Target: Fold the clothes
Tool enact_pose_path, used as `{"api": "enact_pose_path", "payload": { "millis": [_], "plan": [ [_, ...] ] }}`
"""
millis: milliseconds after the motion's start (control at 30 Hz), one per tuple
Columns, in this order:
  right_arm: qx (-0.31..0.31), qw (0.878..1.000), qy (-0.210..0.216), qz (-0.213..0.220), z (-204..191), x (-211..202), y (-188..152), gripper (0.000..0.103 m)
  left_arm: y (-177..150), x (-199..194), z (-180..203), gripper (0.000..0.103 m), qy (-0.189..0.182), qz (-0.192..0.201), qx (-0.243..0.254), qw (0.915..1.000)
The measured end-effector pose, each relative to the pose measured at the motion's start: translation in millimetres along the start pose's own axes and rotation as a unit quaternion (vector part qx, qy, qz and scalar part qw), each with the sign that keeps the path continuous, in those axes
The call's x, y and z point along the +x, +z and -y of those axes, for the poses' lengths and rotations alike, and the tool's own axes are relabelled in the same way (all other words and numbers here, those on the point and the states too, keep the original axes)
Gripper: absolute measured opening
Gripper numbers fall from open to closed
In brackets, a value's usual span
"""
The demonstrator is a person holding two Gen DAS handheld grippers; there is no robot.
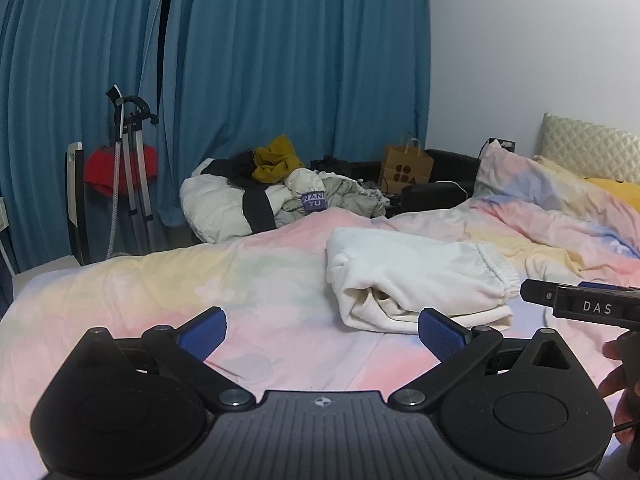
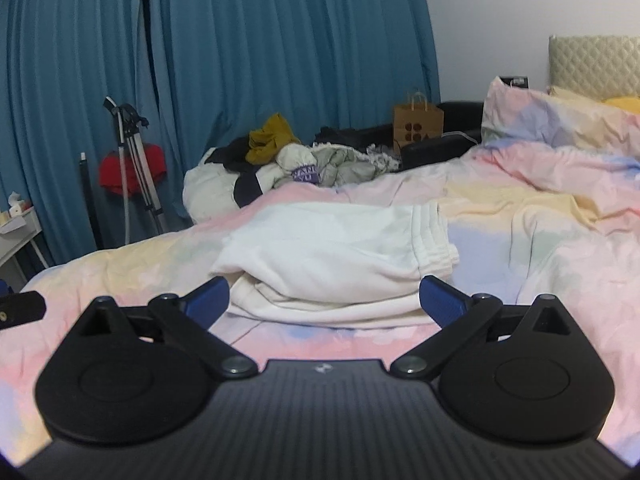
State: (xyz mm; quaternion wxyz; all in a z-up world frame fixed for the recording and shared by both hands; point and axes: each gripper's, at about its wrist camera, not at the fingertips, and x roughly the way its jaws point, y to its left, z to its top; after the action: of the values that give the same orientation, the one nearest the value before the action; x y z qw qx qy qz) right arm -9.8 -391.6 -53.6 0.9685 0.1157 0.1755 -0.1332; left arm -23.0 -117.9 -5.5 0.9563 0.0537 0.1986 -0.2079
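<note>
A white garment (image 1: 412, 280) lies folded into a thick bundle on the pastel bedspread (image 1: 160, 280); its elastic waistband faces right. My left gripper (image 1: 320, 330) is open just in front and to the left of it, with nothing between its blue pads (image 1: 440, 338). In the right wrist view the same white garment (image 2: 332, 264) lies straight ahead, and my right gripper (image 2: 325, 299) stands wide open a little short of its near edge, apart from the cloth. The right gripper's black body (image 1: 584, 306) shows at the right edge of the left wrist view, held by a hand (image 1: 618, 392).
A heap of unfolded clothes (image 1: 276, 192) with a mustard item on top sits past the far edge of the bed. A brown paper bag (image 1: 406, 168), a tripod (image 1: 132, 168) and blue curtains (image 1: 280, 60) stand behind. Pillows (image 2: 560, 116) lie at the right.
</note>
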Motion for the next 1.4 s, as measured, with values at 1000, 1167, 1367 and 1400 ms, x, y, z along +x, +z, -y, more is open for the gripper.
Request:
{"api": "enact_pose_path", "payload": {
  "millis": [1000,1167,1367,1400],
  "plan": [
    [-0.009,1.0,-0.012,-0.022,-7,3,-8,0.103,3,-10,-12,0.103,0.017,-0.003,-0.043,0.9989],
    [-0.006,1.0,-0.011,-0.025,-7,4,-8,0.103,1,-8,-12,0.103,0.025,-0.007,-0.033,0.9991],
    [-0.006,1.0,-0.012,-0.026,-7,4,-8,0.103,-1,-6,-13,0.103,0.029,-0.011,-0.034,0.999],
    [-0.006,1.0,-0.012,-0.025,-7,4,-8,0.103,-2,-6,-13,0.103,0.03,-0.01,-0.033,0.999]
  ]
}}
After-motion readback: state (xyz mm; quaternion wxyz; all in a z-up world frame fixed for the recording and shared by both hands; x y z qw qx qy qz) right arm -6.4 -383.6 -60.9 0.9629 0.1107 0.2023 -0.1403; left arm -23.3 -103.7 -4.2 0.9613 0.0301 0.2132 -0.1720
